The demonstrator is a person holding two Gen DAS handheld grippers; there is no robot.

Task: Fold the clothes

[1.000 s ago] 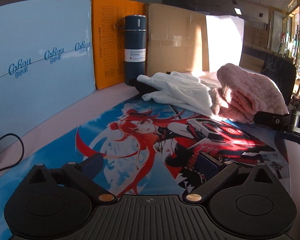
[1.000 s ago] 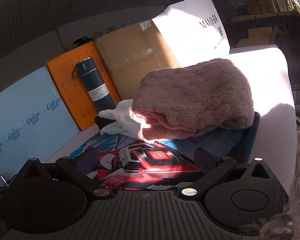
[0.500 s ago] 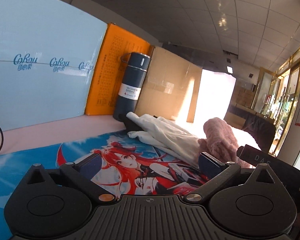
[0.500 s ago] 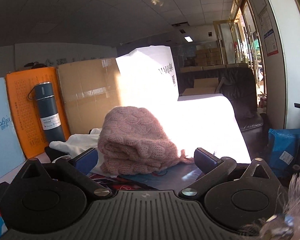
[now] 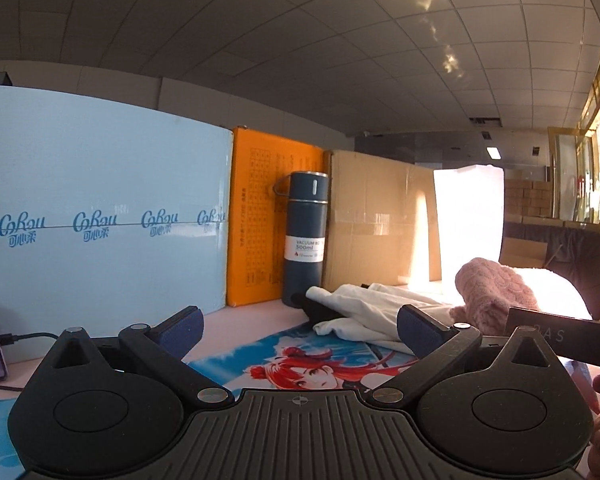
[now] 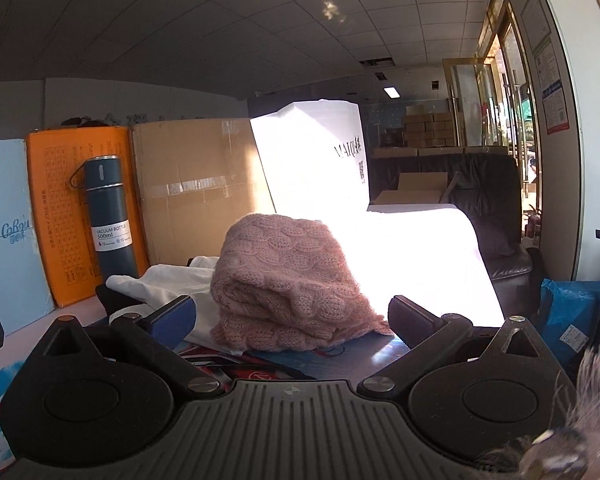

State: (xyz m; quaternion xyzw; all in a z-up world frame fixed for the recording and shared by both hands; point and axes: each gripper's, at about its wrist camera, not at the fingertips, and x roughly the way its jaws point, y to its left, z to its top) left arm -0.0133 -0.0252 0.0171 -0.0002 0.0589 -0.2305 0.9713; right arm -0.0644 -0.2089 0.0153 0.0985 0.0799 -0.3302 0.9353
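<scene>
At the bottom of each view the claws are nearest. The left gripper has its jaws spread wide and holds nothing, and the right gripper is the same, wide open and empty. Under them lies the printed mat with a red-haired cartoon figure. A little further, in the middle of the right view, sits the pink sweater, already in a thick folded bundle, so I judge this piece is done. Just beside it, to its left, the white garment lies crumpled and looks not yet folded, so this one is left. Behind, in the centre left of the frame, a blue bottle stands upright against the cardboard
</scene>
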